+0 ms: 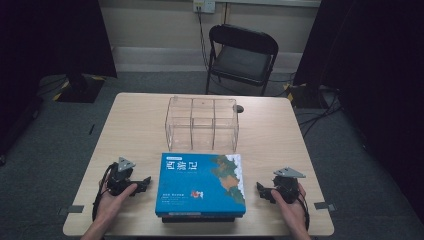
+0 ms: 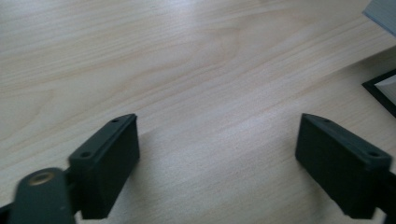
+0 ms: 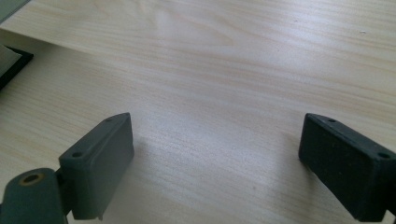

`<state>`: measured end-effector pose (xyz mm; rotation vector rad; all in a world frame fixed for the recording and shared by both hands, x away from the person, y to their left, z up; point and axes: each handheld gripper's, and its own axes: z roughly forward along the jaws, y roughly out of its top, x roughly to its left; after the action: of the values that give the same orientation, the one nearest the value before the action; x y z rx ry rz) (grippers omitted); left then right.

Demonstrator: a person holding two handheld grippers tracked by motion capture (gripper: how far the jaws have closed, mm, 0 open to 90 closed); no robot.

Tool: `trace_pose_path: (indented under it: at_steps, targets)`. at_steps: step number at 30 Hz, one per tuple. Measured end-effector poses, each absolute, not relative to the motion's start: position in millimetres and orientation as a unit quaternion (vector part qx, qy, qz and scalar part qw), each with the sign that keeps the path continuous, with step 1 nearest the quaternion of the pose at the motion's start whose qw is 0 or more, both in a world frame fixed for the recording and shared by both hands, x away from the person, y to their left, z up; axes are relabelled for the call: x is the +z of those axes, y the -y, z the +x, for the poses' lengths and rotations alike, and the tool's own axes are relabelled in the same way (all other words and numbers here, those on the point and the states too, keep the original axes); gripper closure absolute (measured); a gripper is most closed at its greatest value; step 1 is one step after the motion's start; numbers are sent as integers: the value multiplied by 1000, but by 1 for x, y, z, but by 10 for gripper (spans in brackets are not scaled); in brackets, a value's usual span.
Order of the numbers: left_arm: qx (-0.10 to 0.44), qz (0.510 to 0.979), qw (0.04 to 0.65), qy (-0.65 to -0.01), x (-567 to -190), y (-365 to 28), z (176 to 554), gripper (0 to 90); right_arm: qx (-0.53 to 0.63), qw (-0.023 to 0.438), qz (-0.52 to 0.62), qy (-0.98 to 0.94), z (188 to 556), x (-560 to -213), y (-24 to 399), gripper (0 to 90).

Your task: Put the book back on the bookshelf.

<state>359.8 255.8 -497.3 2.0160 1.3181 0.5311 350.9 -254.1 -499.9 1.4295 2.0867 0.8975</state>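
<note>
A blue book with a map picture on its cover lies on top of a dark book at the front middle of the wooden table. Behind it stands a clear plastic organiser with three compartments, nothing visible inside. My left gripper rests on the table left of the books, held in a hand, open with nothing between its jaws. My right gripper rests right of the books, open and holding nothing. A dark corner of the lower book edges into the left gripper view.
A black folding chair stands beyond the table's far edge. A small dark object lies on the table by the organiser's back right corner. Bare wood stretches on both sides of the organiser. Cables run across the grey floor at the right.
</note>
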Motion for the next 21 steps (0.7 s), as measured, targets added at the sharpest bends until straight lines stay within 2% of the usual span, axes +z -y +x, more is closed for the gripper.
trace_pose_path:
  at_steps: [4,5,6,9,10,14,15,17,18,20,21]
  targets:
    - [200,773,331,-502,-496,-256,360,174,327,225,515,-760,351,-500,254,100]
    - [192,773,338,-502,-495,-256,360,215,325,222,516,-761,352,-499,253,120]
    - [173,770,351,-504,-493,-256,359,226,327,220,510,-765,353,-498,253,145]
    - [168,770,358,-500,-489,-255,356,232,331,213,507,-767,354,-497,250,162]
    - [168,768,366,-498,-484,-254,352,239,336,204,498,-773,354,-495,247,219]
    - [167,763,381,-495,-476,-253,346,275,348,180,487,-780,353,-493,244,222]
    - [165,763,391,-488,-470,-252,341,276,358,160,477,-787,350,-490,241,285]
    - [171,759,397,-487,-468,-252,338,277,364,152,465,-793,347,-485,238,326]
    - [175,757,400,-486,-465,-251,335,277,364,152,465,-793,347,-485,238,326]
    - [181,750,413,-483,-458,-250,330,297,387,149,457,-787,343,-477,237,382]
    - [178,739,428,-489,-453,-249,326,334,418,160,451,-772,340,-463,237,443]
